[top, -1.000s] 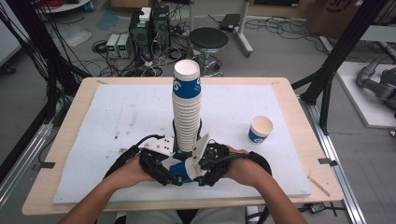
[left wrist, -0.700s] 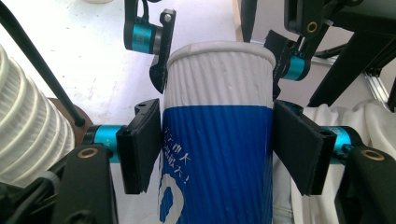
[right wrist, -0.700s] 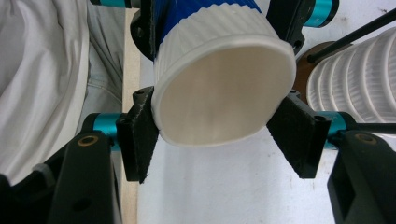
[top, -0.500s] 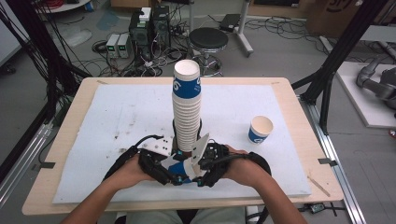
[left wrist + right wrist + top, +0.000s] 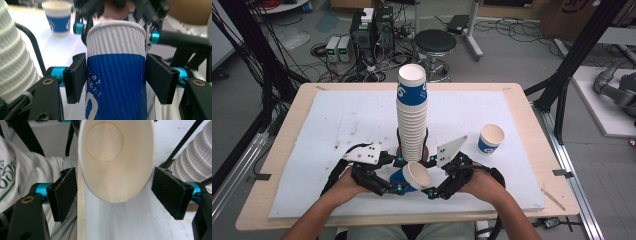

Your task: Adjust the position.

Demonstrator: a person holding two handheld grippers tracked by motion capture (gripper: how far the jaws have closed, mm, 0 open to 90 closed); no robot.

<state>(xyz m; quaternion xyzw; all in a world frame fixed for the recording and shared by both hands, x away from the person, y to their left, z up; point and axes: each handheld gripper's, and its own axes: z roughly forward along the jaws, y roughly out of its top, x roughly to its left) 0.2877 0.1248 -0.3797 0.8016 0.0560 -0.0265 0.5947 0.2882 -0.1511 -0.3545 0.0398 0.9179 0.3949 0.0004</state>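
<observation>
Both forearms in low from the near edge, hands level, facing each other. Left gripper [image 5: 401,186] clamped on tipped cup [image 5: 411,176] before stack [image 5: 412,117]; right gripper [image 5: 432,186] just opened, pads off rim.

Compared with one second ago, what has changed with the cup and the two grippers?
The right gripper has just opened, its pads now clear of the cup. The left gripper closed on the cup and holds it lying sideways in front of the stack. The stack and the lone cup stayed put.
</observation>
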